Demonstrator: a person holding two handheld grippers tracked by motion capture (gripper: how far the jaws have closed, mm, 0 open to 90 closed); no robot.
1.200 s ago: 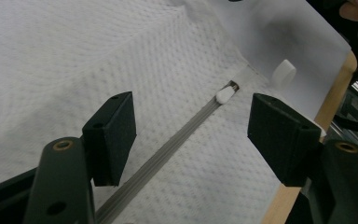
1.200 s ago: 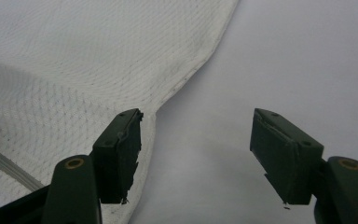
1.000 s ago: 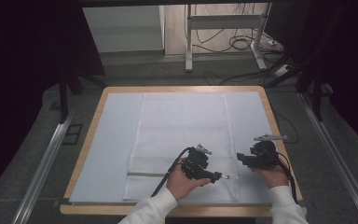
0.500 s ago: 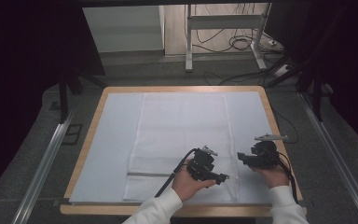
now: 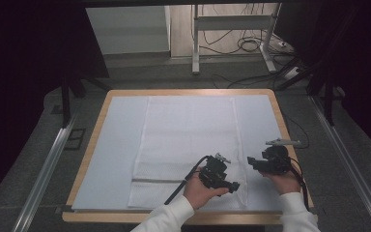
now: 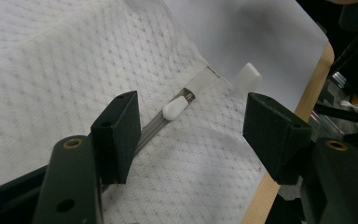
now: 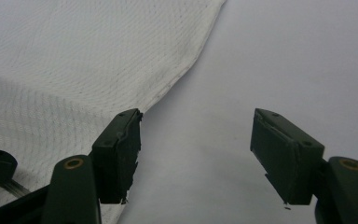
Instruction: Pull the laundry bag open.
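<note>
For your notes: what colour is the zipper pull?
White zipper pull; the left gripper view shows it best.

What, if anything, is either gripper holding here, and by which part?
Nothing is held. The left gripper has its jaws open over the white cloth and its zipper pull; the right gripper is open at the cloth's edge.

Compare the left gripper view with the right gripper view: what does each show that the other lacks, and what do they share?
Left gripper view: a grey zip with a white pull ahead of the left tongs, a white cap, the table's wooden rim. Right gripper view: a curved hem by the right tongs. Shared: white textured cloth, pale sheet beneath, tongs open.
</note>
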